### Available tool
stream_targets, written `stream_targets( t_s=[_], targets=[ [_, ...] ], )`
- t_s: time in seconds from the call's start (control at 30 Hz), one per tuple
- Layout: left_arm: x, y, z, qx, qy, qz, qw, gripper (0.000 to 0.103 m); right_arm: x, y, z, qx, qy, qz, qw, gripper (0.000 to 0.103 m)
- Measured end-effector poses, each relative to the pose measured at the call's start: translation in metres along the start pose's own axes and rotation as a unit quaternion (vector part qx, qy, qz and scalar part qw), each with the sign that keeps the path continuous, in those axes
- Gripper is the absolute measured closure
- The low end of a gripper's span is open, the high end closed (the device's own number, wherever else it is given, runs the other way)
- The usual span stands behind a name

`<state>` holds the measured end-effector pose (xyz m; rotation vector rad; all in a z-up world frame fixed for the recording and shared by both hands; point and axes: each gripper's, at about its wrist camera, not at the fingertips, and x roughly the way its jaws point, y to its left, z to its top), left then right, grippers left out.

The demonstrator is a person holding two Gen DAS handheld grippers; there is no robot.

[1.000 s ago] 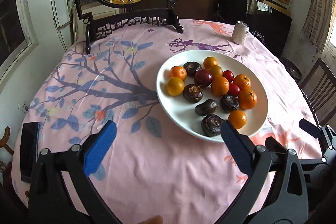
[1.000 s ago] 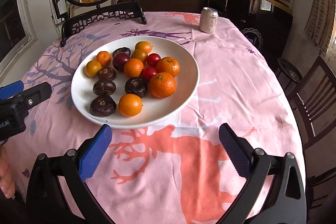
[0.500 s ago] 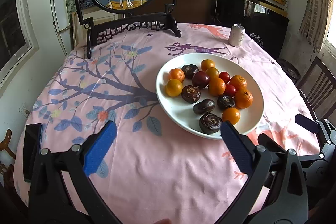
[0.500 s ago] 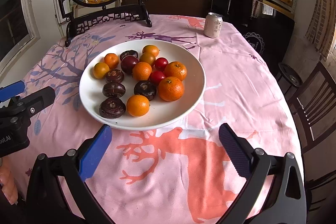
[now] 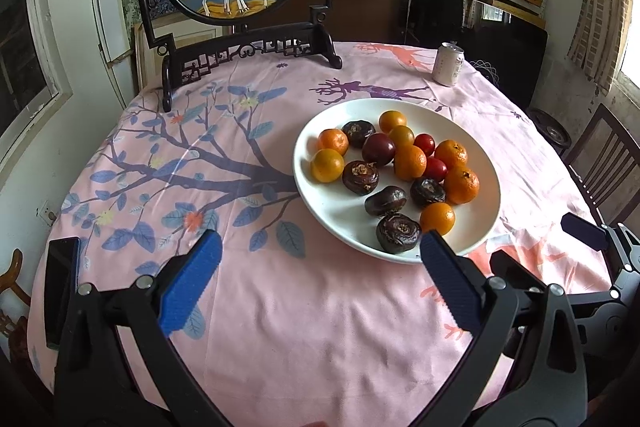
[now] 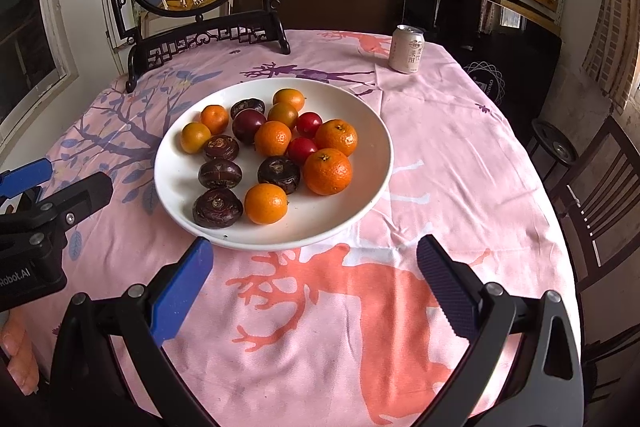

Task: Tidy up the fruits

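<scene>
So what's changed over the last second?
Both hand-held grippers, left and right, drew back from the plate, which now sits farther away in each view. Nothing was grasped or released. Both remain open; the fruit and the can are unmoved.

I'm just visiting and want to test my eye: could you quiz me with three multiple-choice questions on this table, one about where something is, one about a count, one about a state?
1. Where does the drink can stand?
A. On the white plate
B. On the tablecloth beyond the plate
C. On the shelf

2. How many small bright red fruits lie on the white plate?
A. Two
B. Five
C. None

3. What is the right hand-held gripper doing?
A. Shut on an orange
B. Shut on the can
C. Open, holding nothing

Answers: 1 B, the can sits on the pink cloth at the table's far side. 2 A, two red fruits lie among the oranges. 3 C, its blue pads are wide apart with only cloth between them.
</scene>
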<state>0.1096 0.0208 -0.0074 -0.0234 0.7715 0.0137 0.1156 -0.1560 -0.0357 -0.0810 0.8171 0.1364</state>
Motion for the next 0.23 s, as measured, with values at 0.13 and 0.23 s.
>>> stream_targets(
  t_s=[0.13, 0.23],
  targets=[
    [0.0011, 0.0006, -0.0007, -0.006, 0.006, -0.001, 1.0000, 0.002, -0.0005, -0.0005, -0.0001, 0.000, -0.001, 0.000, 1.000, 0.001],
    [0.0011, 0.0012, -0.0004, -0.006, 0.005, -0.001, 1.0000, 0.002, -0.0007, -0.0005, -0.0002, 0.001, -0.001, 0.000, 1.000, 0.001]
  ],
)
